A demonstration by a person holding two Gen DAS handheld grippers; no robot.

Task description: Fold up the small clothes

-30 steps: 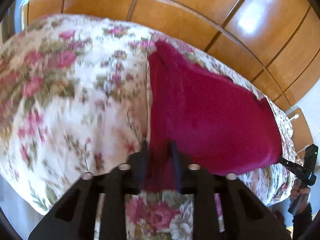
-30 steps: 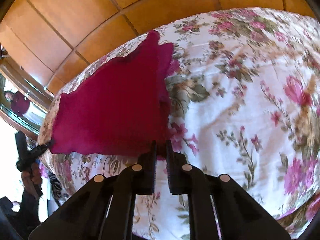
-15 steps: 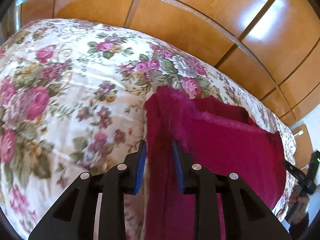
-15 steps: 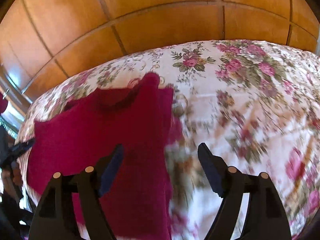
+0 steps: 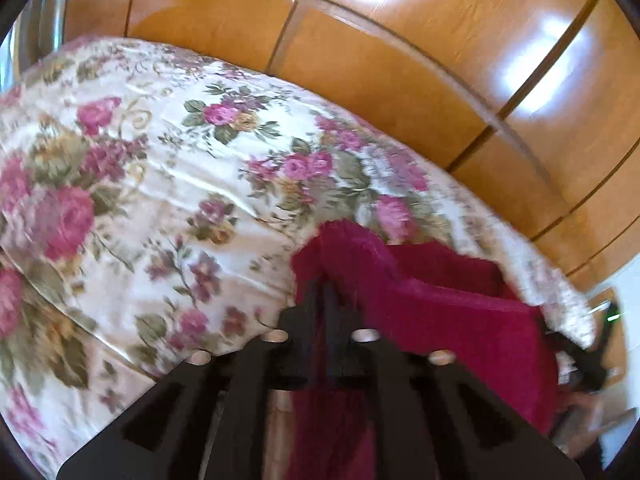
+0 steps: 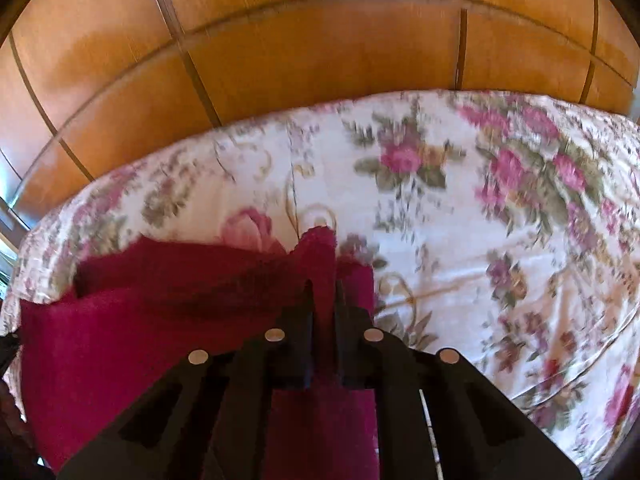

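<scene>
A crimson fuzzy garment (image 5: 448,320) lies on the floral bedspread (image 5: 140,200), with one edge lifted into a fold. My left gripper (image 5: 322,292) is shut on the garment's left corner and holds it up above the bed. In the right wrist view the same garment (image 6: 140,320) spreads to the left, and my right gripper (image 6: 324,292) is shut on its right corner, which sticks up between the jaws. The cloth hangs down under both grippers and hides the bed below them.
A glossy wooden wardrobe (image 5: 400,60) stands right behind the bed and also shows in the right wrist view (image 6: 300,40). The bedspread (image 6: 500,240) stretches wide to the right. The other gripper and hand (image 5: 592,364) show at the left view's right edge.
Both grippers opened, moved forward over the cloth and closed again on a further part of the garment. They now lift that edge, making a fold.
</scene>
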